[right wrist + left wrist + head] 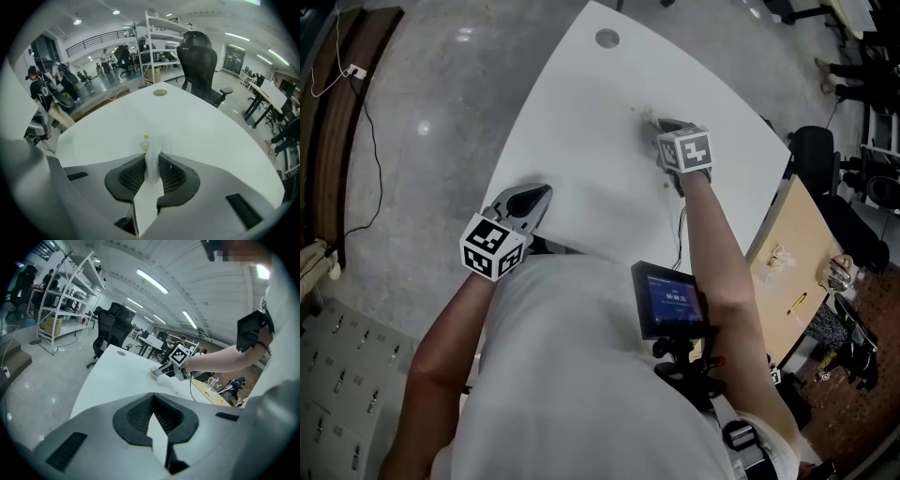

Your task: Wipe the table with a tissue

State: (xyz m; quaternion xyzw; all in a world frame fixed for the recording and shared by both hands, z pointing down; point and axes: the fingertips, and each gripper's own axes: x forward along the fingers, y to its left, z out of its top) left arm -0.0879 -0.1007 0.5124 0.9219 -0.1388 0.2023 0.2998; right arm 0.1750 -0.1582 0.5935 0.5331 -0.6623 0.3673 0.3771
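Observation:
The white curved table [581, 141] fills the middle of the head view. My right gripper [662, 126] reaches out over its far right part, pointing steeply down, shut on a crumpled white tissue [648, 116]. In the right gripper view the tissue [153, 151] sticks out between the jaws of the gripper [153, 158], just above the table [197, 131], with a small yellow crumb [146, 137] beside it. My left gripper [538, 195] rests at the table's near edge; its jaws [153, 400] are shut with nothing in them. From the left gripper view the right gripper [164, 371] and tissue [153, 373] show farther across the table.
A round cable hole [607, 38] sits near the table's far end. A black office chair [199, 61] stands behind the table. A wooden desk [797, 272] with small items is at the right. A few specks [662, 184] lie on the table near my right arm.

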